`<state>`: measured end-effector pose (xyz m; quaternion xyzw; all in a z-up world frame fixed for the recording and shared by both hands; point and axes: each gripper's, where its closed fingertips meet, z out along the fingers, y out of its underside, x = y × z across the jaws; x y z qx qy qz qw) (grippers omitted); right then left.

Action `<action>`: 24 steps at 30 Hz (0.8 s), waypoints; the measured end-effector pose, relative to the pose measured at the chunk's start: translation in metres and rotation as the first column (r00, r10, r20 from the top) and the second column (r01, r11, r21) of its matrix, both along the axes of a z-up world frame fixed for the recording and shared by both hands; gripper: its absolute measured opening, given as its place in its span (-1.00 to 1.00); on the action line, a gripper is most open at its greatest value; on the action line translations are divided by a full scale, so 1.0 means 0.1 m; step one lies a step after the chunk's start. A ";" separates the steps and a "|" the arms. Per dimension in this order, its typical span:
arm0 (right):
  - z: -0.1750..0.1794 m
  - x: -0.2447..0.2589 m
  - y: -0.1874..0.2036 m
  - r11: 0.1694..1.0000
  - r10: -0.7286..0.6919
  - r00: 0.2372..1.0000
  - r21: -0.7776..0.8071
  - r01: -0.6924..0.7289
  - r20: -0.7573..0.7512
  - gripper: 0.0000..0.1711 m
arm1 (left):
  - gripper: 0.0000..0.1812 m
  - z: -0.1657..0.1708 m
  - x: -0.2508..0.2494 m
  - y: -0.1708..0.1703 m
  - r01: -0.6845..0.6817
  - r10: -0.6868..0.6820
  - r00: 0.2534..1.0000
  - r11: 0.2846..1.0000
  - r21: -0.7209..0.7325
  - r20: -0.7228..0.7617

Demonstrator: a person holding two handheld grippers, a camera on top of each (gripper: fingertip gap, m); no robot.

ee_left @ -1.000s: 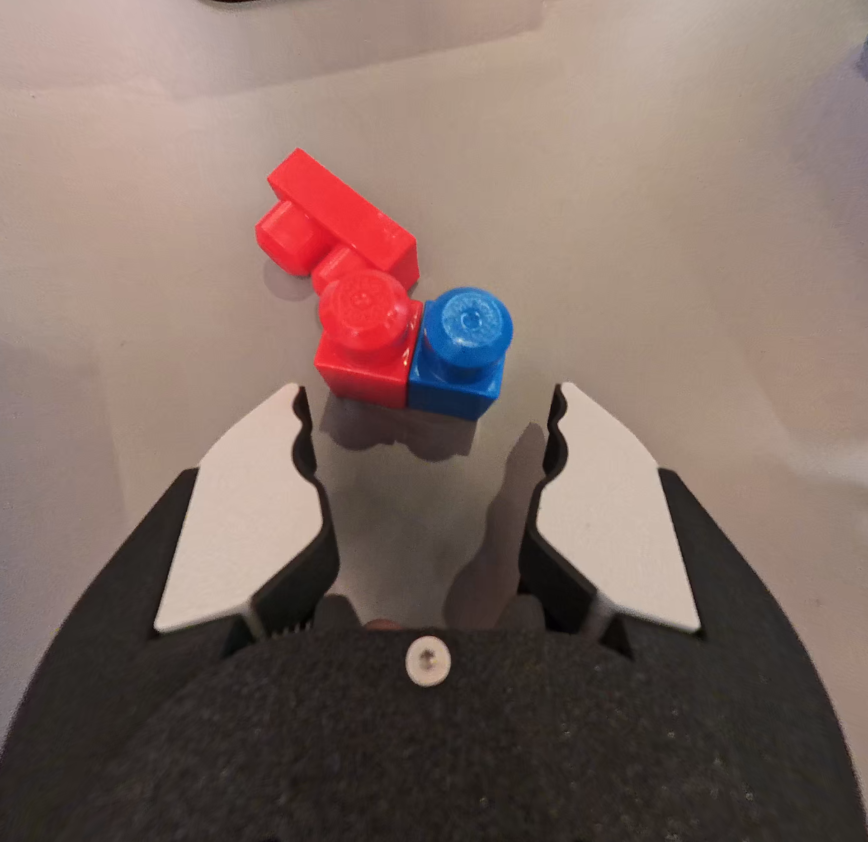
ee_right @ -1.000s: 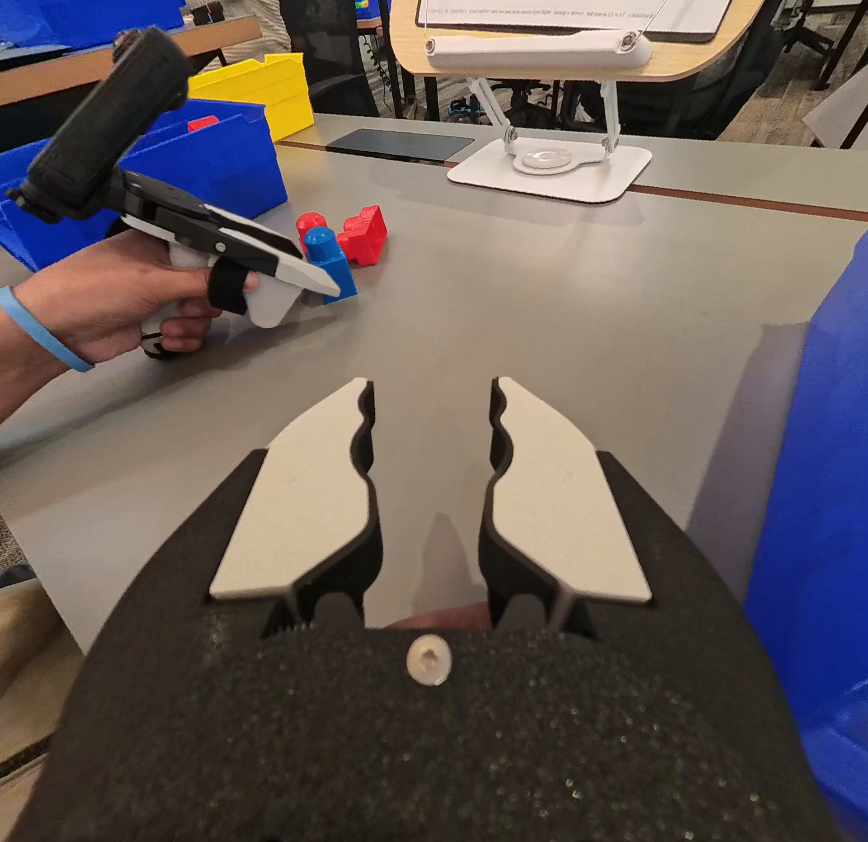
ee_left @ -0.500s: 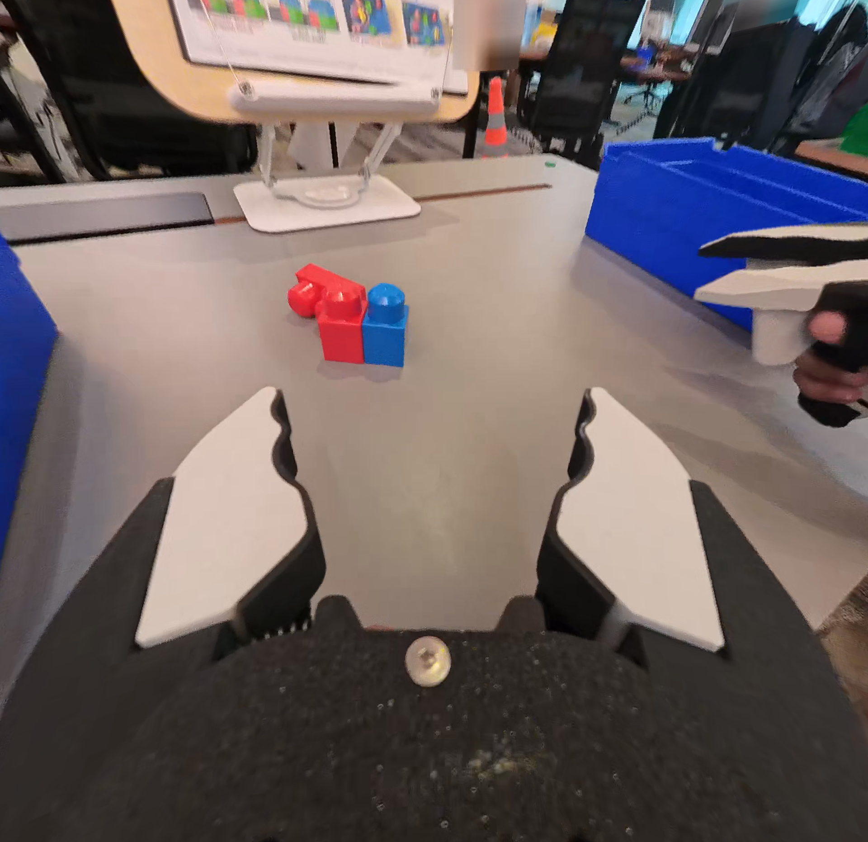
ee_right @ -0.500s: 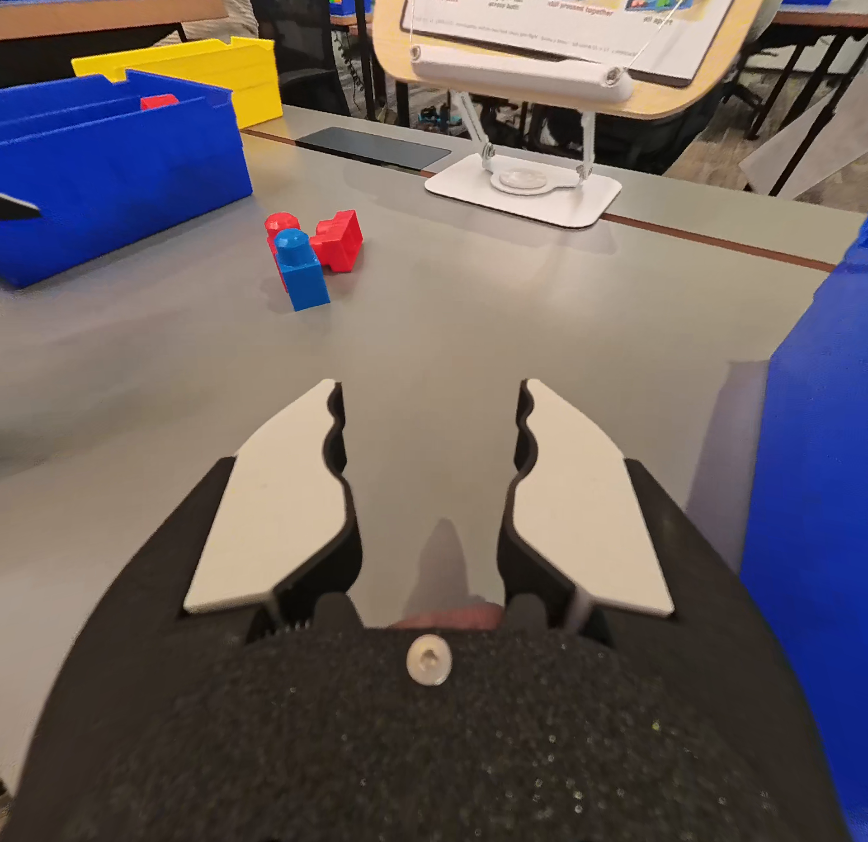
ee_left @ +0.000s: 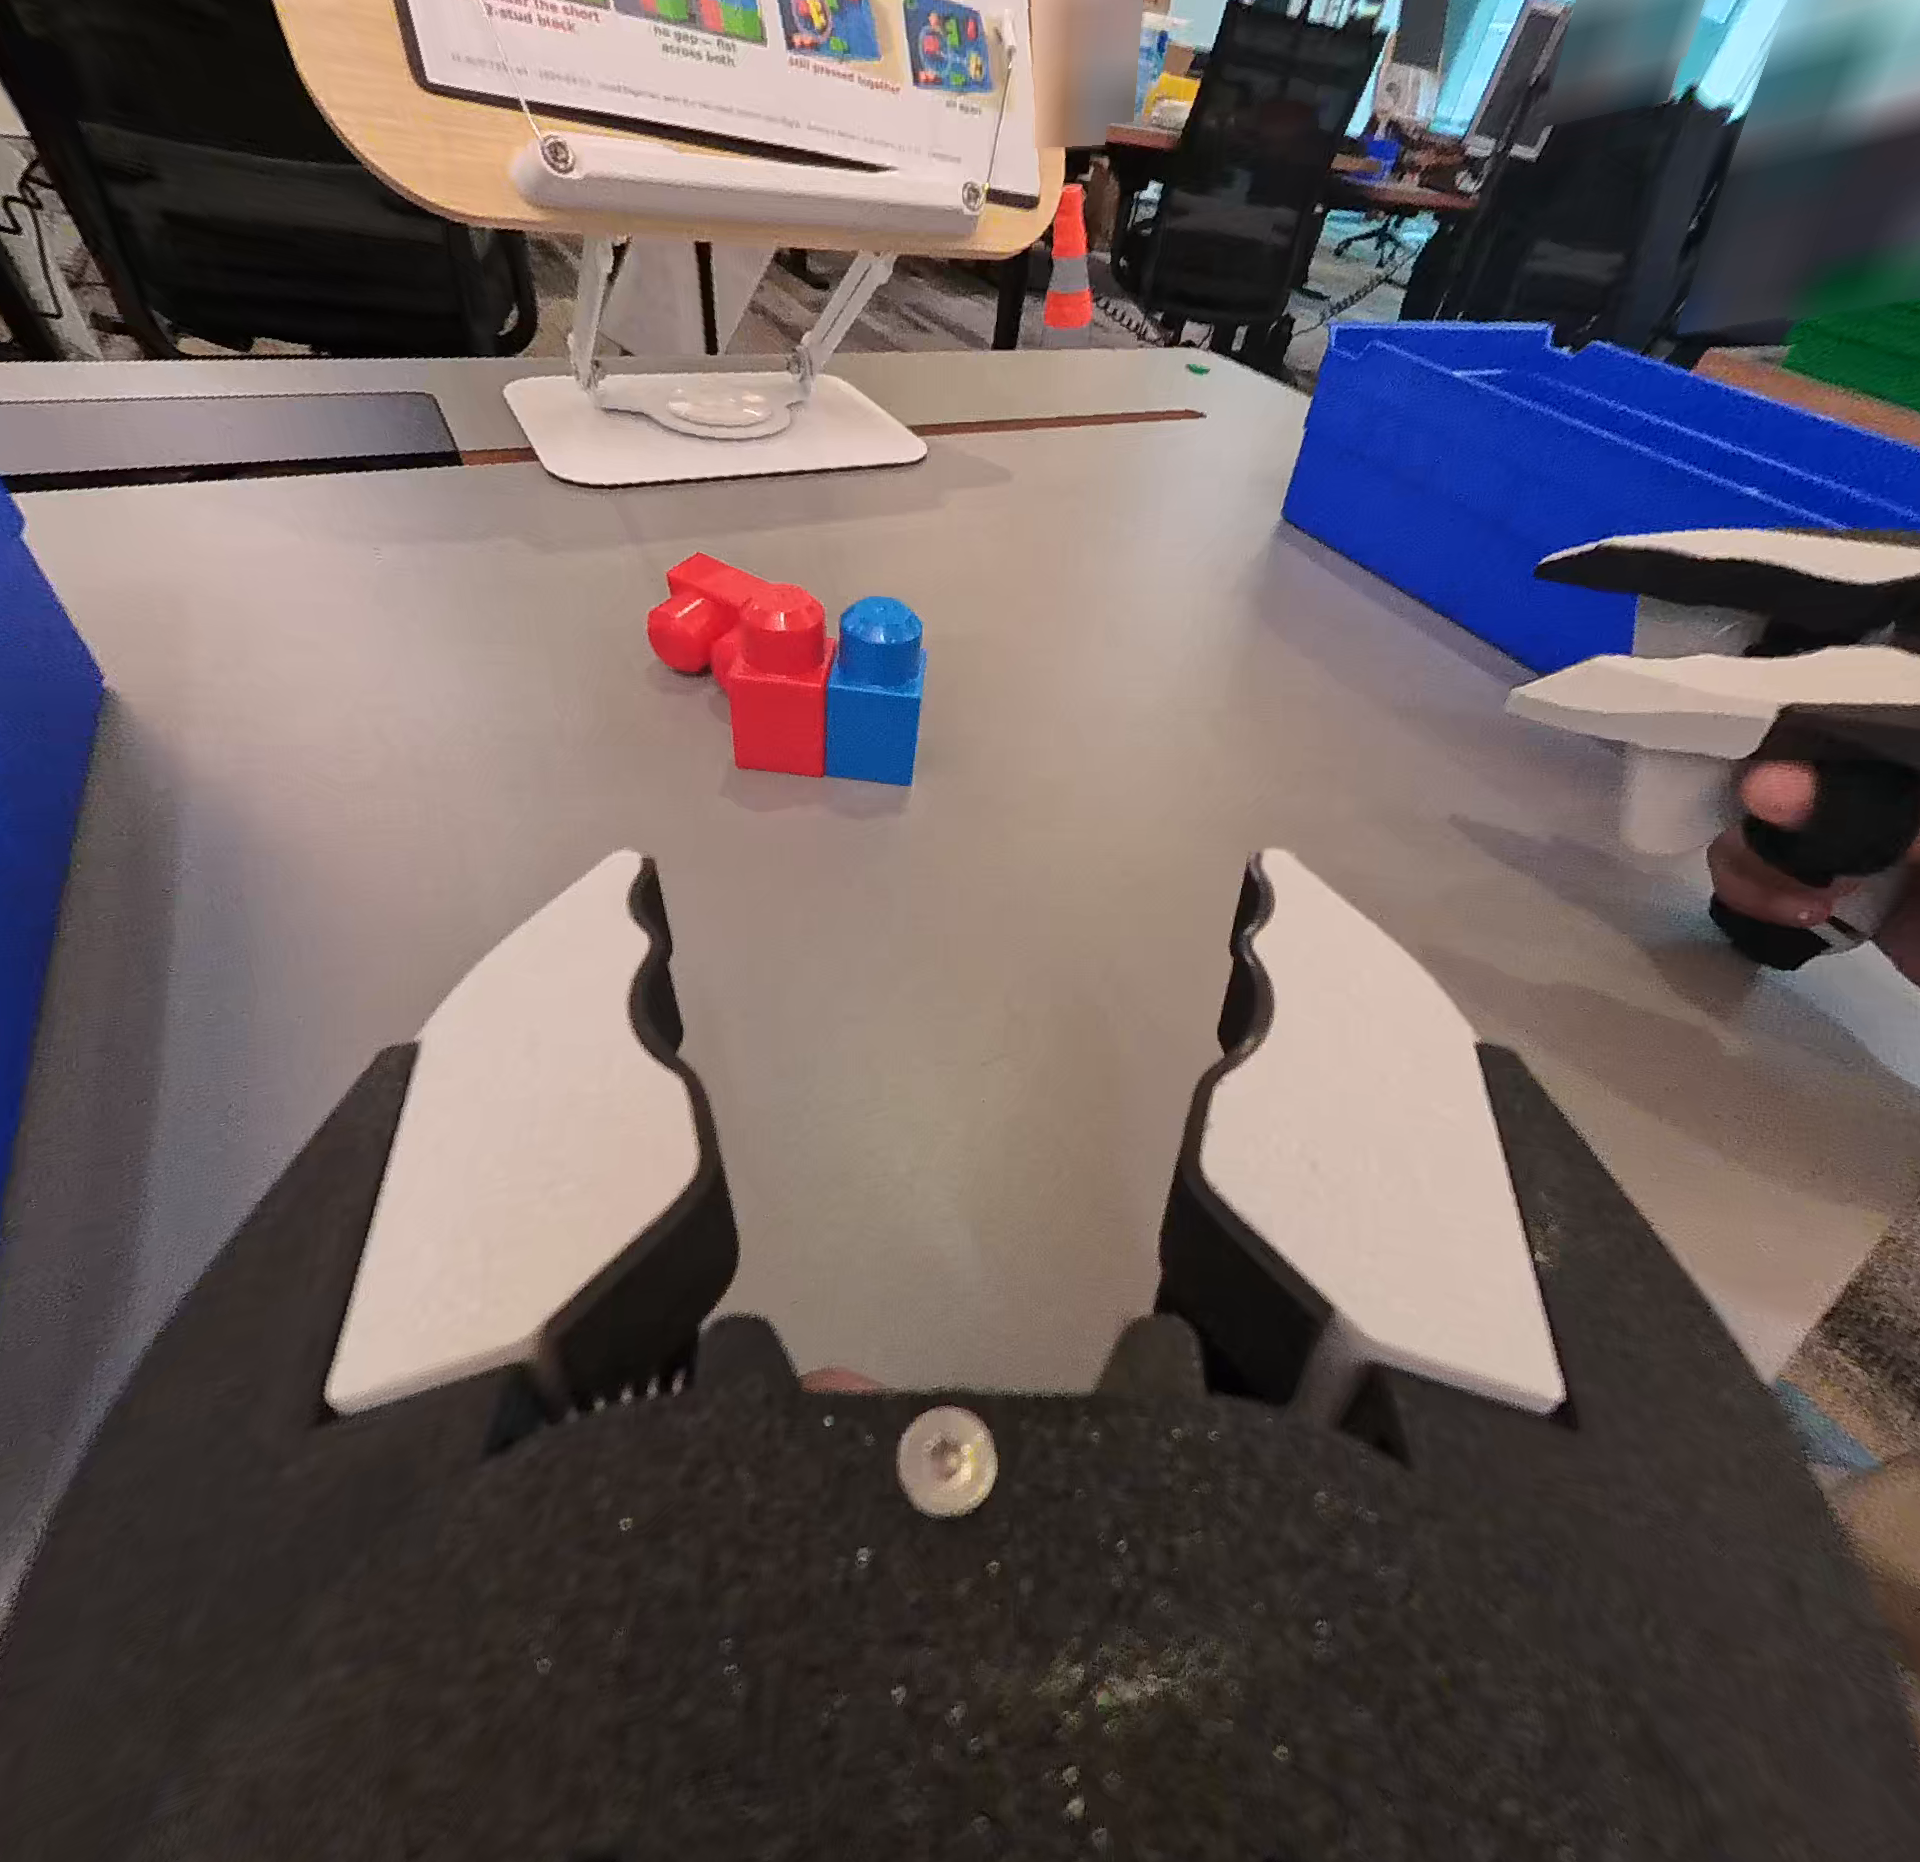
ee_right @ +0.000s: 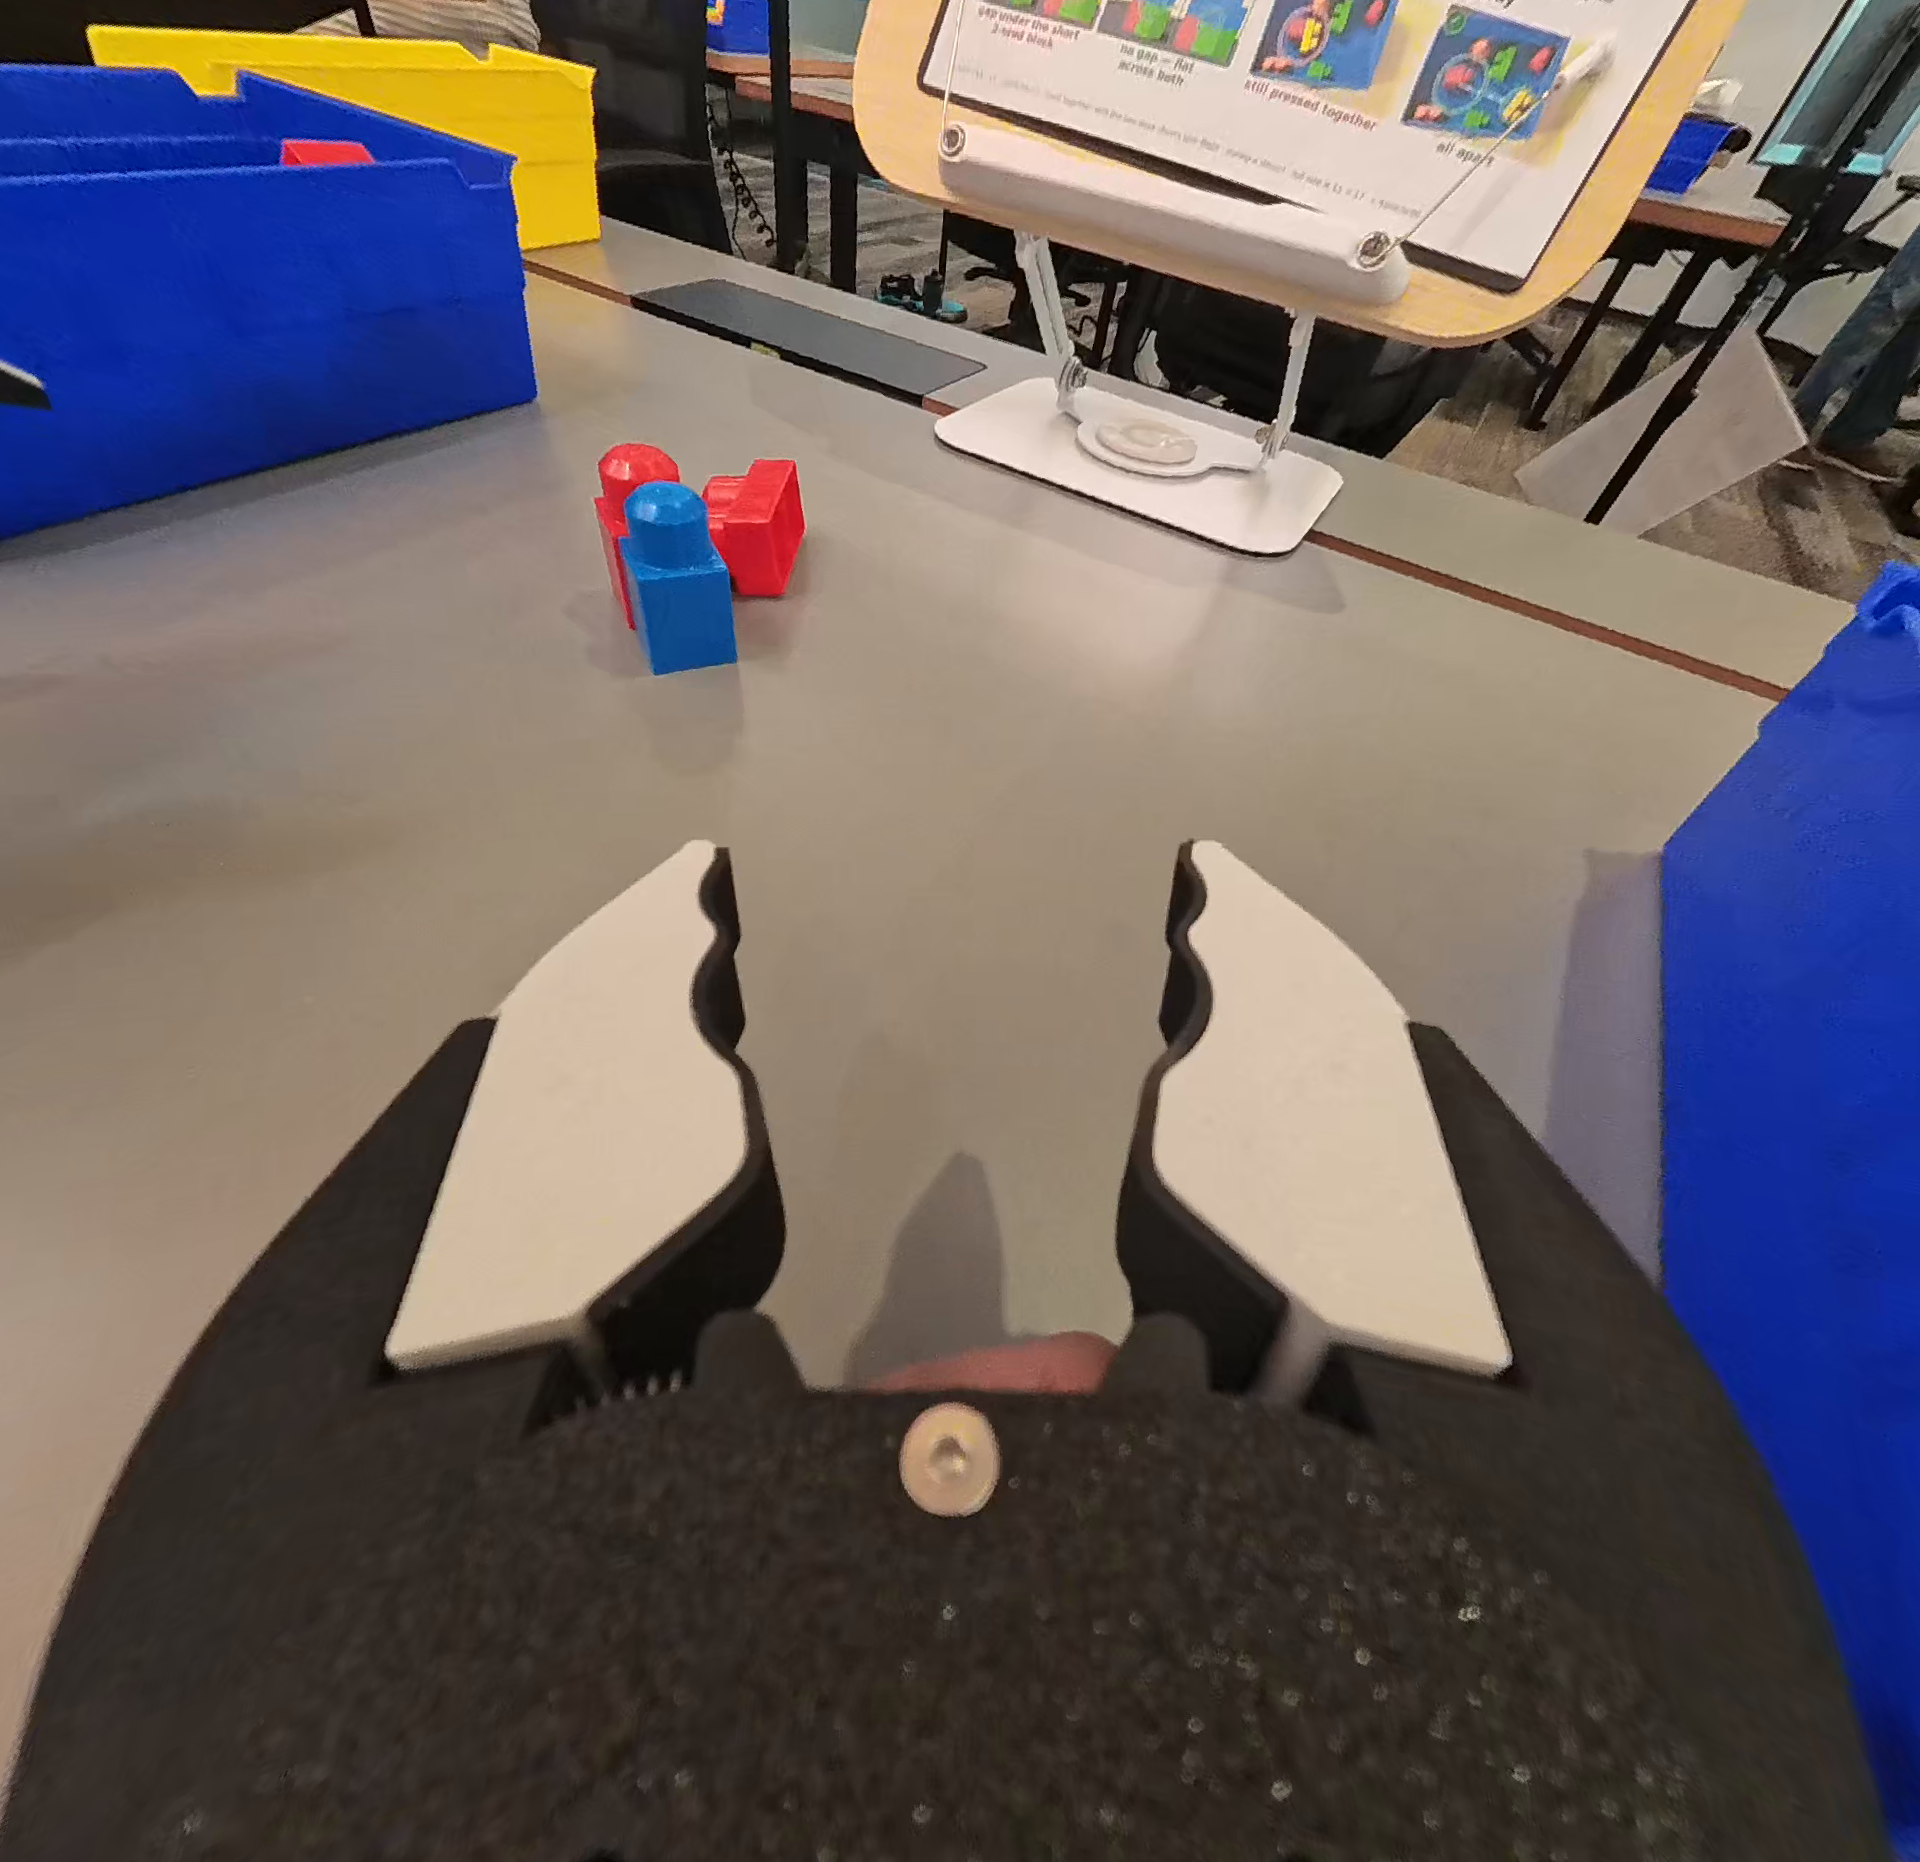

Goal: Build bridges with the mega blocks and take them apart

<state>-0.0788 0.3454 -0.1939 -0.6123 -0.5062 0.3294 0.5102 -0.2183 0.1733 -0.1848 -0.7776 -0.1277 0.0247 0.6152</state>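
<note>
Office, grey table [ee_left: 1039, 929] | blocks [ee_left: 821, 690] resting | both tools [ee_left: 945, 877] [ee_right: 951, 867] agape, empty

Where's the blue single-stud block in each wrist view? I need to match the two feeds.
Left wrist view: blue block just above centre, standing right of the upright red block, touching it.
Right wrist view: blue block upper left, in front of the red blocks.
Shared landmark: white stand base.
</note>
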 end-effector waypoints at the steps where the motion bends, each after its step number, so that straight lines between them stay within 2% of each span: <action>1: -0.01 0.00 0.00 1.000 0.001 1.000 -0.002 -0.001 0.003 -0.07 | 0.13 -0.01 -0.01 0.00 -0.007 0.007 1.000 1.000 -0.015 -0.012; 8: -0.02 0.00 0.00 1.000 0.016 1.000 -0.025 -0.016 0.005 -0.09 | 0.12 -0.11 -0.15 0.13 -0.060 0.063 0.998 0.995 -0.082 0.027; 13: -0.02 0.01 0.00 0.999 0.021 1.000 -0.038 -0.020 0.005 -0.10 | 0.08 -0.23 -0.43 0.50 -0.130 0.132 0.991 0.973 -0.193 0.000; 19: -0.02 0.04 0.05 0.998 0.020 1.000 -0.063 -0.020 -0.004 -0.11 | 0.14 -0.58 -0.56 0.95 -0.088 0.103 0.994 0.927 -0.365 0.023; 24: -0.02 0.06 0.08 0.995 0.023 1.000 -0.100 -0.025 -0.017 -0.12 | 0.14 -0.63 -0.61 1.19 -0.059 0.083 0.995 0.920 -0.387 0.047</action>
